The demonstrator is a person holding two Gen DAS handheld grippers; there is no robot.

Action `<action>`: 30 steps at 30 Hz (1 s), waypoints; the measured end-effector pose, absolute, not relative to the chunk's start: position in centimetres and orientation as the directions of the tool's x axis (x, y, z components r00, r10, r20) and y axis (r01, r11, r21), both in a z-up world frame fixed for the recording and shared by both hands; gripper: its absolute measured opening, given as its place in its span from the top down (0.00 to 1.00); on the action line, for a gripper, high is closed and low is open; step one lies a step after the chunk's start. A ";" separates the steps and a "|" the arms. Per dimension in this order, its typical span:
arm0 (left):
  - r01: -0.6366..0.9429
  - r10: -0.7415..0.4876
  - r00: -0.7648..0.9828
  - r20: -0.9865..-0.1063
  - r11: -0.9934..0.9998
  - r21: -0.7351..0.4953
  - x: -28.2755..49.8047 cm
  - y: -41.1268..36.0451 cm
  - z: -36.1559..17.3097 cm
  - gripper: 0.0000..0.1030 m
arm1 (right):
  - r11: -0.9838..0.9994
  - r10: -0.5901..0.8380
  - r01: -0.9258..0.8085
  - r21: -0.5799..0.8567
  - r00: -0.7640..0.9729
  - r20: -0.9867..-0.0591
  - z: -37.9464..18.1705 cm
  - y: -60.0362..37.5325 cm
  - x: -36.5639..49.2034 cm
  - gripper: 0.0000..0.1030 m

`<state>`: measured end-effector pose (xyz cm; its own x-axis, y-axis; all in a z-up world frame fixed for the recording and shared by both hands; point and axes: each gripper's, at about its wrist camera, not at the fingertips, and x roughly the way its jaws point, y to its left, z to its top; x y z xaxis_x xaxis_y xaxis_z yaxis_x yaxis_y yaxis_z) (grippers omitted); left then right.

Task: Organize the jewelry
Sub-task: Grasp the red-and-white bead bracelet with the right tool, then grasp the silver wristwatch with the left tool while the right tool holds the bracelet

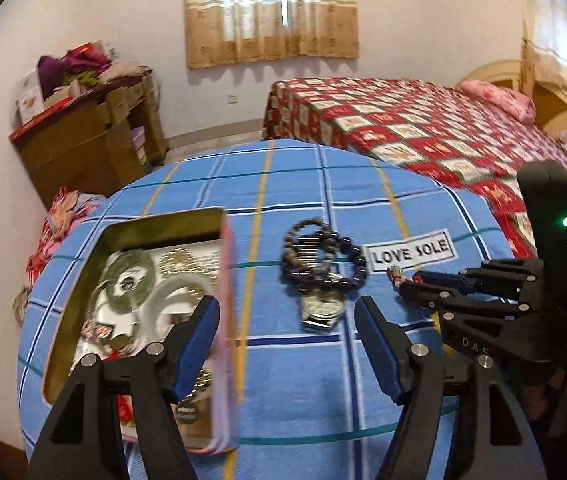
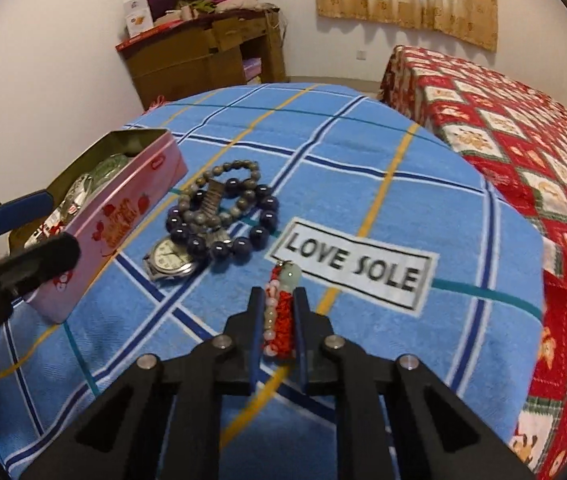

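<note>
Near the label, the right gripper (image 2: 279,320) pinches a red charm (image 2: 281,312), light and limp with a breakable jade bead; grip its cord. Left gripper (image 1: 287,344) gapes empty beside the tin (image 1: 227,280).
</note>
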<state>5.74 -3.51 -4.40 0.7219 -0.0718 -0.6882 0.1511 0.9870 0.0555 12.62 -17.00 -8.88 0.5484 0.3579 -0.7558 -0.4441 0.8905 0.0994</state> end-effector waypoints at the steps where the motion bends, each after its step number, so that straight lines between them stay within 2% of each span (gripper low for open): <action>1: 0.161 -0.076 0.718 -0.692 0.985 0.059 6.0 -3.9 -4.6 0.32 | 0.894 0.356 -0.437 0.102 0.552 -0.754 -8.9 -17.2 12.7 0.85; 4: 0.193 -0.096 0.700 -0.708 0.979 0.059 6.7 -5.0 -5.4 0.33 | 0.898 0.372 -0.417 0.140 0.552 -0.746 -8.9 -18.1 12.9 0.85; 7: 0.212 -0.110 0.666 -0.738 0.976 0.046 7.8 -5.6 -6.6 0.47 | 0.898 0.387 -0.408 0.165 0.552 -0.739 -8.8 -18.5 13.0 0.85; 9: 0.213 -0.108 0.651 -0.752 0.976 0.044 8.4 -5.9 -7.3 0.48 | 0.897 0.395 -0.404 0.180 0.550 -0.736 -8.8 -18.7 13.1 0.86; 11: 0.215 -0.108 0.633 -0.767 0.976 0.040 9.0 -6.1 -7.9 0.54 | 0.894 0.406 -0.402 0.196 0.546 -0.733 -8.9 -18.9 13.2 0.86; 22: 0.233 -0.117 0.583 -0.804 0.972 0.028 10.7 -6.5 -9.4 0.54 | 0.896 0.397 -0.405 0.182 0.549 -0.735 -8.9 -18.6 13.2 0.86; 25: 0.236 -0.133 0.581 -0.803 0.972 0.010 10.6 -6.3 -9.4 0.64 | 0.897 0.394 -0.406 0.176 0.552 -0.735 -8.9 -18.6 13.1 0.86; 30: 0.242 -0.140 0.578 -0.804 0.970 0.005 9.1 -5.9 -9.3 0.64 | 0.895 0.397 -0.408 0.177 0.551 -0.734 -8.9 -18.6 13.1 0.86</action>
